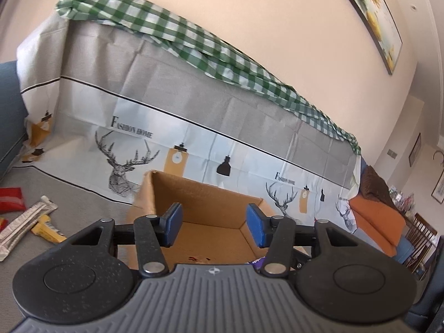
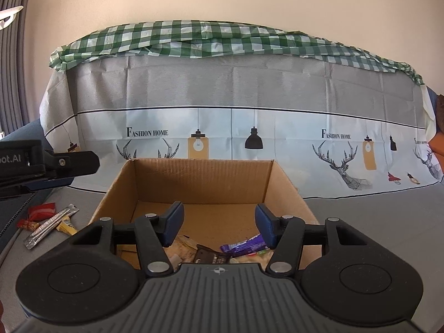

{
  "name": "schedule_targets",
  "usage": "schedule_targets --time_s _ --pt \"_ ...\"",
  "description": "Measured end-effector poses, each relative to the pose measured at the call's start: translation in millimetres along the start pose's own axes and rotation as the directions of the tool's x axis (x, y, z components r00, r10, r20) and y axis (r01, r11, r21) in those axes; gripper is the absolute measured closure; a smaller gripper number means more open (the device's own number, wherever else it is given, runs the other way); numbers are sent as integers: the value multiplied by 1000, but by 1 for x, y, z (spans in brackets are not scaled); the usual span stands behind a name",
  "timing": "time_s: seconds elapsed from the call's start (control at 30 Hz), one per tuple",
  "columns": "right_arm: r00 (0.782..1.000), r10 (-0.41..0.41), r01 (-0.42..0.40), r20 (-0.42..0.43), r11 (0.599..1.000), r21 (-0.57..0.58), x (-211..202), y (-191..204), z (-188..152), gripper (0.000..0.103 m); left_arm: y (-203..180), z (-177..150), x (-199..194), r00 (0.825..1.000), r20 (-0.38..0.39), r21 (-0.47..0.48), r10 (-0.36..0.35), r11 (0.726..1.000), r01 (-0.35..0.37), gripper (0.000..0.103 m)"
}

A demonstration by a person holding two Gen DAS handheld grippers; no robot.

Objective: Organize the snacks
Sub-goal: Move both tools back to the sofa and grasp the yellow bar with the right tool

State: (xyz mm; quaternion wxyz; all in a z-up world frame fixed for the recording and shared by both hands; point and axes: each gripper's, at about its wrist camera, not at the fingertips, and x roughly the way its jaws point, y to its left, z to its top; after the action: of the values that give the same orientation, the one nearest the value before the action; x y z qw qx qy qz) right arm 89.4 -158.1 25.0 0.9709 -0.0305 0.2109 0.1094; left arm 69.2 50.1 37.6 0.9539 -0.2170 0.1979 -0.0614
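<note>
Grey cloth covered the work surface (image 2: 374,216), and behind it hung a printed sheet (image 2: 222,127) of stags and pendant lamps under a green checked cloth (image 2: 194,36), against a cream wall. I had both grippers over the open cardboard box (image 2: 199,183), each tipped a little downward.

My right gripper (image 2: 219,226) sat square to the box's near edge, its blue pads (image 2: 173,226) spread apart with nothing between them. Below and beyond the pads, snacks lay on the box floor: a purple wrapped bar (image 2: 244,245), a dark brown packet (image 2: 209,255) and pale packets (image 2: 184,247) beside it. The far half of the box floor was bare cardboard.

My left gripper (image 1: 215,226) came at the box from its left corner, the view tilted so the backdrop ran downhill to the right. Its pads (image 1: 173,226) also stood apart and held nothing; I saw only the box's inner wall and floor between them. In the right wrist view, the left gripper's dark body (image 2: 55,163) reached in from the left edge, above the surface and clear of the box's left wall.

Left of the box, several snacks lay loose on the cloth: a red packet (image 2: 41,212), a long silver packet (image 2: 51,226), a yellow bar (image 2: 66,227) and a small orange-red bar (image 2: 26,224). They lay close together, apart from the box wall, with open cloth around them. To the right of the box the cloth was open as far as the backdrop.
</note>
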Motion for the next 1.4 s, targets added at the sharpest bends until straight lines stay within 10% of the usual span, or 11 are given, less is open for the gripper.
schedule_targets --time_s 0.6,0.7,0.93,1.1,1.4 --pt "981 192 -192 -17 981 4 2 80 -3 68 78 27 -19 975 -85 19 206 979 -205 60" --pt "973 229 -229 -33 973 -2 3 94 -5 68 99 30 -13 950 -136 10 282 959 -283 56" --pt "946 317 -320 -72 947 -37 8 127 -10 68 169 26 -1 823 -351 -125 447 849 -514 48" --pt "929 357 -364 -100 930 -58 16 151 -15 66 206 28 -4 801 -392 -252 452 785 -566 48" --pt "925 357 -367 -129 928 -67 55 200 -22 56 217 25 8 778 -443 -290 445 750 -594 48"
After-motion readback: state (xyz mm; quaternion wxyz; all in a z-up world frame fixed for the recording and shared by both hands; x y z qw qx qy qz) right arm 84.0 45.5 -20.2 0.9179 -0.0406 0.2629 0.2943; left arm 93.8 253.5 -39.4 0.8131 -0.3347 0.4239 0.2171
